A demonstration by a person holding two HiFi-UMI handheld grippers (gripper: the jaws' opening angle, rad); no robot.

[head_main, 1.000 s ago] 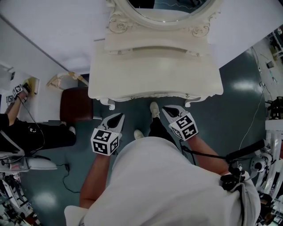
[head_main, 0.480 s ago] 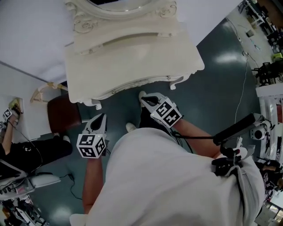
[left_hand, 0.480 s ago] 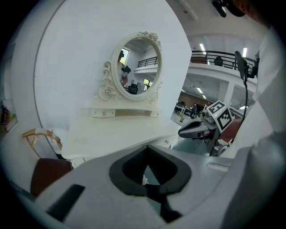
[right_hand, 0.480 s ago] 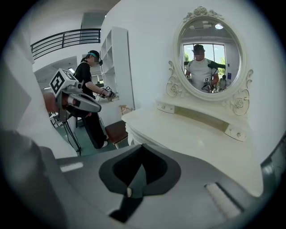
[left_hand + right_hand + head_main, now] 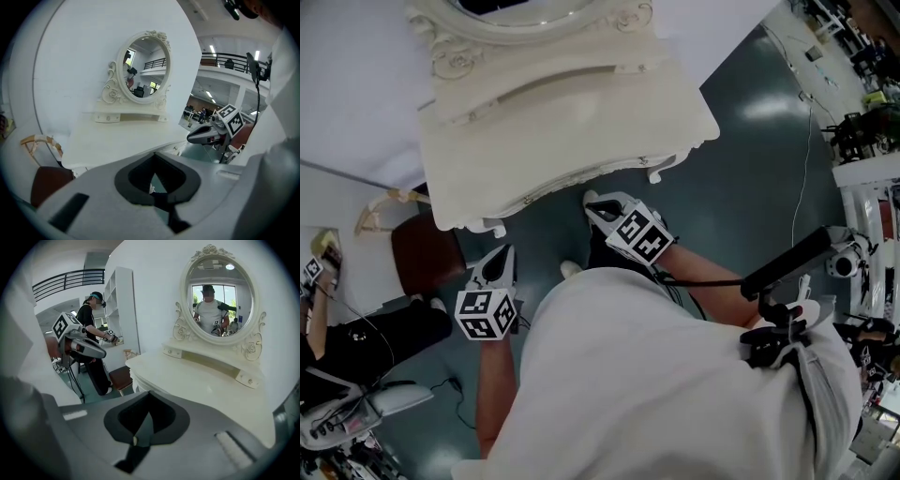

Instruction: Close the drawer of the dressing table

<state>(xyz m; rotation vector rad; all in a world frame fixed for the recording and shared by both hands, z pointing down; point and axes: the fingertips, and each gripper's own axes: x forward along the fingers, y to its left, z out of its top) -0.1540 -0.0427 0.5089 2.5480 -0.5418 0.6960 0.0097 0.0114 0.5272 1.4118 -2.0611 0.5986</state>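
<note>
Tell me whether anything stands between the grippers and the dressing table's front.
Nothing visible does. The left gripper and right gripper hang just short of the front edge of the dressing table, and the gap is open. The dark red stool stands off to the left.

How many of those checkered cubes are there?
3: one on the left gripper, one on the right gripper, a third cube with another person, far left; more may be hidden.

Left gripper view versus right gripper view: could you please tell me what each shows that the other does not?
Only the left gripper view shows the right gripper and a railing reflected in the oval mirror. Only the right gripper view shows the left gripper, a second person at white shelves, and the wearer's reflection. Both show the dressing table, that mirror and the brown stool.
</note>
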